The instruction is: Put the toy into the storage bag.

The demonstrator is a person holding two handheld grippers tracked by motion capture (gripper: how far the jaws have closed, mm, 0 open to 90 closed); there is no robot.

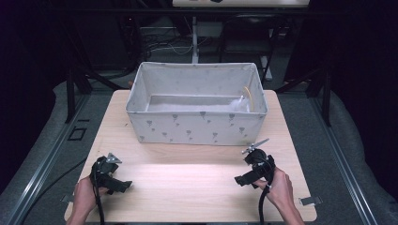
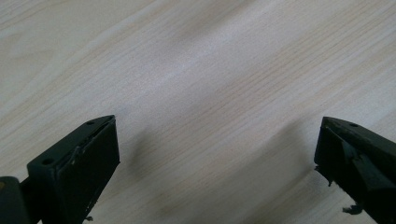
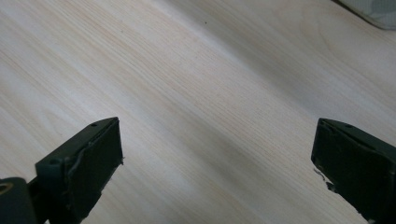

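Observation:
A pale fabric box [image 1: 197, 127] with small grey prints stands at the back middle of the light wooden table [image 1: 187, 187]. Something white and a thin yellowish piece [image 1: 246, 99] lie in its right inner corner. My left gripper [image 1: 123, 185] rests low over the front left of the table, held by a hand, jaws pointing right. My right gripper [image 1: 240, 180] is at the front right, jaws pointing left. In the left gripper view my left gripper [image 2: 217, 158] stands open over bare wood. In the right gripper view my right gripper [image 3: 217, 161] is open too, with nothing between its fingers.
A corner of the box [image 3: 373, 9] shows at the top right of the right gripper view. Metal clips [image 1: 309, 200] sit at the table's front edges. Dark floor, rails and stand legs surround the table.

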